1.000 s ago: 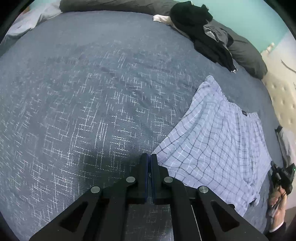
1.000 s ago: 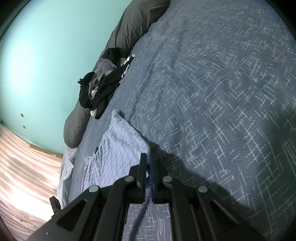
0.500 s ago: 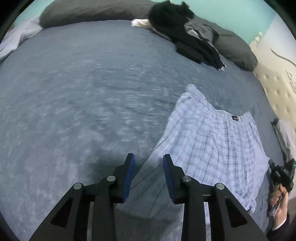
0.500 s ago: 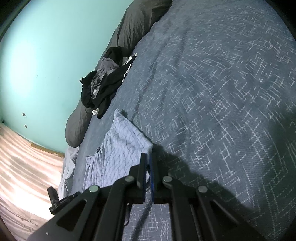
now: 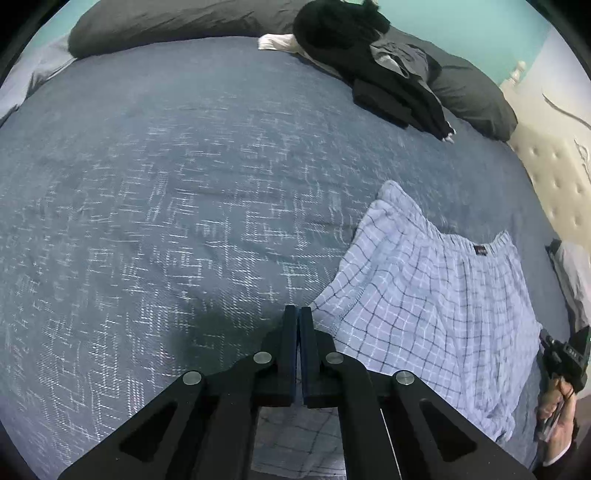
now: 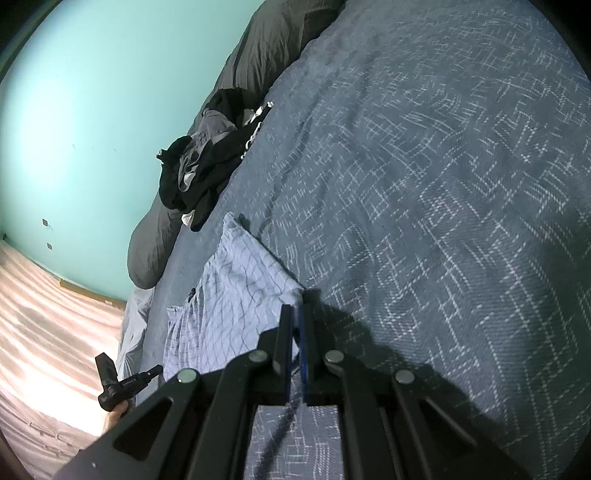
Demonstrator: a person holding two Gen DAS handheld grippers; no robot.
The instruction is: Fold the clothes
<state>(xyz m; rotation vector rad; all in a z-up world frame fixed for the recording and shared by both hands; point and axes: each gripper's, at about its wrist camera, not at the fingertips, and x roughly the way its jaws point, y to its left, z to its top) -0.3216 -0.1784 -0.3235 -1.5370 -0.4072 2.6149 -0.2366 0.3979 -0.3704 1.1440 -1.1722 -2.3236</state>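
Light blue checked shorts (image 5: 424, 314) lie flat on the bed, waistband and dark label on the far side. My left gripper (image 5: 298, 312) is shut, its tips at the left corner of the near hem. Cloth runs under its right finger, and none shows between the pads. From the right wrist view the same shorts (image 6: 236, 295) stretch away to the left. My right gripper (image 6: 295, 314) is shut on their near corner, with a strip of pale cloth between the pads.
A dark blue patterned bedcover (image 5: 184, 221) spreads around the shorts. A heap of black and grey clothes (image 5: 369, 62) lies on dark grey pillows (image 5: 166, 22) at the head. A padded cream headboard (image 5: 554, 177) stands to the right, below a teal wall (image 6: 92, 110).
My left gripper opened, slid along the hem, then shut again at the hem's corner. The right gripper kept still, shut on the cloth.
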